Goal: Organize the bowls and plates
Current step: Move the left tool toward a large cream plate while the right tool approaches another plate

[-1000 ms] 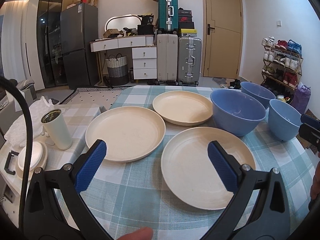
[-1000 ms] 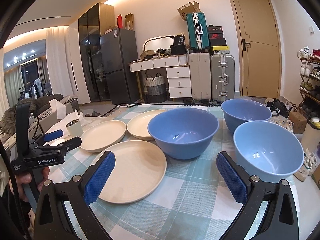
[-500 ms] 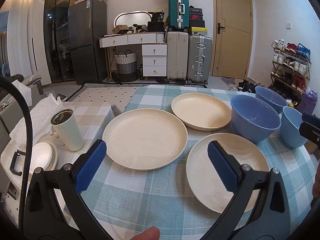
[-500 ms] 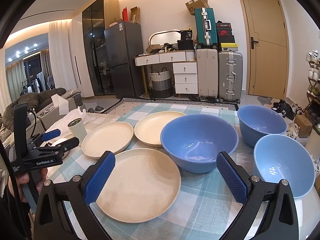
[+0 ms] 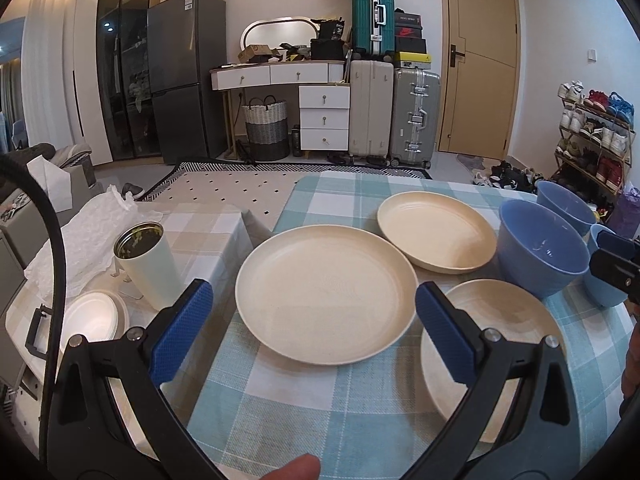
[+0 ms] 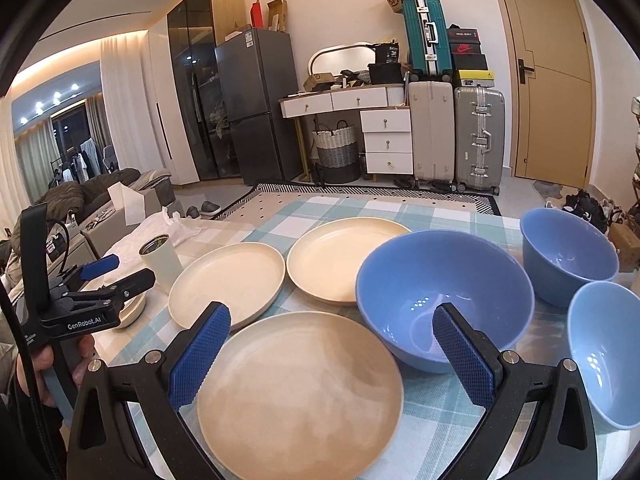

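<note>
Left gripper (image 5: pixel 314 330) wide open, empty, left plate (image 5: pixel 326 294) dead ahead between fingers. Right gripper (image 6: pixel 330 354) wide open, empty, over near plate (image 6: pixel 298 396); big bowl (image 6: pixel 444 296) just right.

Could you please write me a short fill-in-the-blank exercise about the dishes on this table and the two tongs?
1. The table holds ____ cream plates.
2. The bowls are coloured ____.
3. Both the left tongs and the right tongs are ____, holding nothing.
4. The white cup stands to the ____ of the plates.

Missing words: three; blue; open; left
</note>
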`<action>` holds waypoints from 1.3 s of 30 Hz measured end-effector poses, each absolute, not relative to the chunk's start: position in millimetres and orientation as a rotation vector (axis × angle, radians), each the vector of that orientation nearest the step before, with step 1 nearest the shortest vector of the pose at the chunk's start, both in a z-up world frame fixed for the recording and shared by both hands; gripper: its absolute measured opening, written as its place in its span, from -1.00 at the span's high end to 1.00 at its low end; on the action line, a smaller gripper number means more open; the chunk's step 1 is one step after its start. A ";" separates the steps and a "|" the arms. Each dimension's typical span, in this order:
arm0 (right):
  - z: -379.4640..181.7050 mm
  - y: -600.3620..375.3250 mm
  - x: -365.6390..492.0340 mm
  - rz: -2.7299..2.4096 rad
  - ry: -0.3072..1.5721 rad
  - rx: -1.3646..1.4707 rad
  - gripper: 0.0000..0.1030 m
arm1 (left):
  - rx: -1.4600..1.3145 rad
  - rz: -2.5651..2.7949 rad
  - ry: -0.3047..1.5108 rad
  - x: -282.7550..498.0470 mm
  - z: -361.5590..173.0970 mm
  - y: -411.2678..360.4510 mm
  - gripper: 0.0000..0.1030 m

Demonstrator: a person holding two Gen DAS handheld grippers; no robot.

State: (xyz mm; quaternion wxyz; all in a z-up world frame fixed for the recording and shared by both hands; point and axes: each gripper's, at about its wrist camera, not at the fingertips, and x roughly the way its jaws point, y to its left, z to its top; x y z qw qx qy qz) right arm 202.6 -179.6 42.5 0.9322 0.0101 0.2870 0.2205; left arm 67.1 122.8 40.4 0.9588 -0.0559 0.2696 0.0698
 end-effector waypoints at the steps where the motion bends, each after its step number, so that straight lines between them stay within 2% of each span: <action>1: 41.9 -177.5 204.3 0.456 0.588 0.020 -1.00 | -0.113 0.150 0.548 68.9 38.9 125.7 -0.95; 18: 36.3 -116.6 241.7 0.546 0.656 -0.010 -1.00 | -0.131 0.198 0.615 104.2 8.3 156.9 -0.95; 39: -11.7 -53.9 294.8 0.624 0.818 0.005 -1.00 | -0.165 0.249 0.763 139.0 -24.5 199.9 -0.95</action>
